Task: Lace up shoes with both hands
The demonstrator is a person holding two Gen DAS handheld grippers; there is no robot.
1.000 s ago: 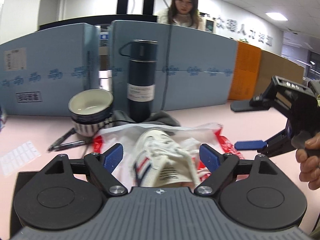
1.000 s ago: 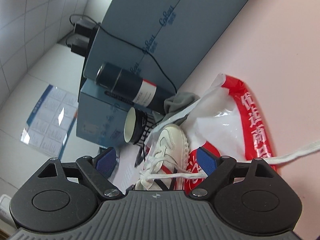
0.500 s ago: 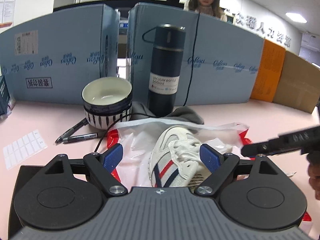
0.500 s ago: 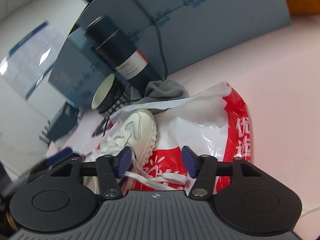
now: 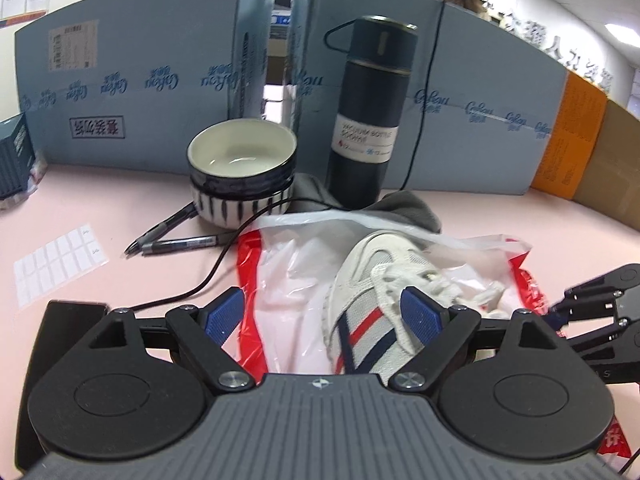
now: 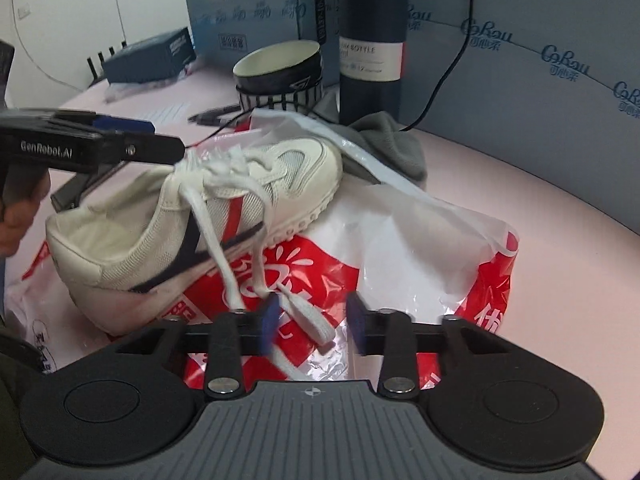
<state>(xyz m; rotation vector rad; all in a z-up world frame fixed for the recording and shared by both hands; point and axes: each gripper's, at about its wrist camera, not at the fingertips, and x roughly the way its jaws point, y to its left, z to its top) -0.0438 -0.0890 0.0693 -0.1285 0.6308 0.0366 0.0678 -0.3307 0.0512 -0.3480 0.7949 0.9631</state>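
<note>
The left gripper [image 5: 322, 316] had pulled back, spread wide and empty above the shoe [image 6: 192, 216], which lay on the red-and-white bag [image 6: 432, 248]. The right gripper [image 6: 312, 322] had swung round and narrowed — half-closed about the lace end [image 6: 308, 316], not yet pinching — so tying could begin.

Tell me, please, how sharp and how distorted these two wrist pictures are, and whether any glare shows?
Left wrist view: the shoe and its laces are slightly soft, the bottle label sharper; the blue boards bow in a strong fisheye curve; a ceiling light glares at top right. Right wrist view: fairly sharp on the shoe, the bag shows shiny highlights, and the corners go dark.
</note>
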